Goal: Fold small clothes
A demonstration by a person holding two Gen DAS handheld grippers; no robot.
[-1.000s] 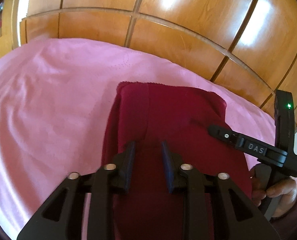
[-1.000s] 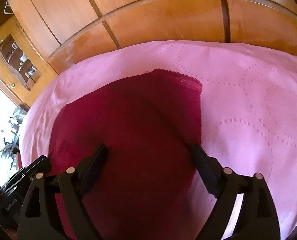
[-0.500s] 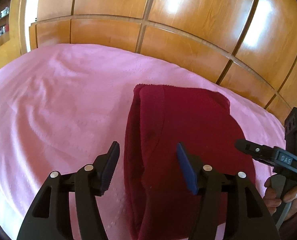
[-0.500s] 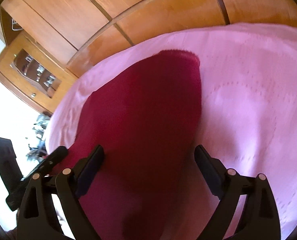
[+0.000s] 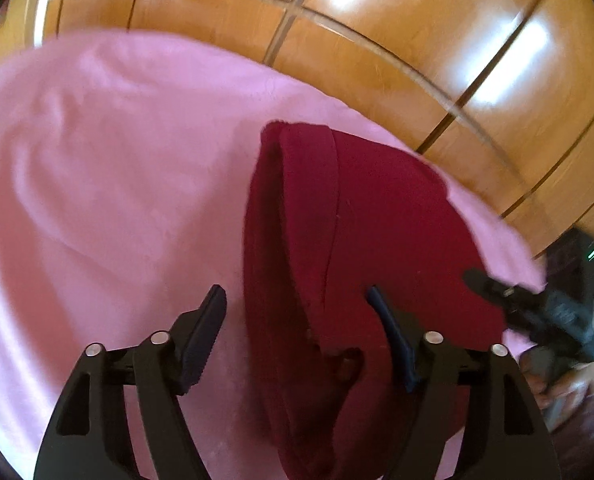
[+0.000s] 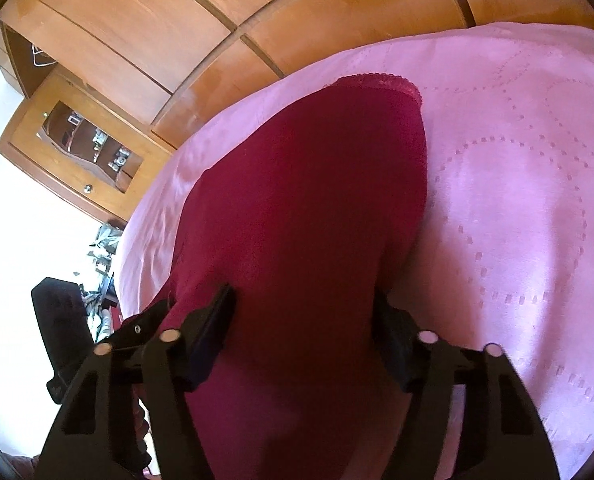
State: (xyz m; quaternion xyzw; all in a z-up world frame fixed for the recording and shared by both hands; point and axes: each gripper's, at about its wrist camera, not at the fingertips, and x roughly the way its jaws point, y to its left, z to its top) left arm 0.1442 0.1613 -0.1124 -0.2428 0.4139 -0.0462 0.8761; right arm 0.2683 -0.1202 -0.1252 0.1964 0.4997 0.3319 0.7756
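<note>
Now, by item:

Garment: a dark red garment (image 5: 377,232) lies folded on the pink bedspread (image 5: 109,184), filling the centre and lower middle of both views; in the right wrist view its lace-trimmed edge (image 6: 381,82) points toward the top of the frame.

Fold: in the left wrist view a layered edge (image 5: 297,216) runs down the garment's left side, from upper centre to the bottom.

Left gripper: the left gripper (image 5: 297,336) stands wide open at the bottom of its frame, one finger over the bedspread, the other over the garment, holding nothing.

Right gripper: the right gripper (image 6: 303,334) is also spread open, its fingers on either side of the garment at lower centre; whether they touch the cloth I cannot tell.

Other view of it: the right gripper shows blurred at the right edge of the left wrist view.

Background: wooden panels (image 6: 257,12) fill the top of both frames; a cabinet (image 6: 77,148) sits at the left of the right wrist view.
</note>
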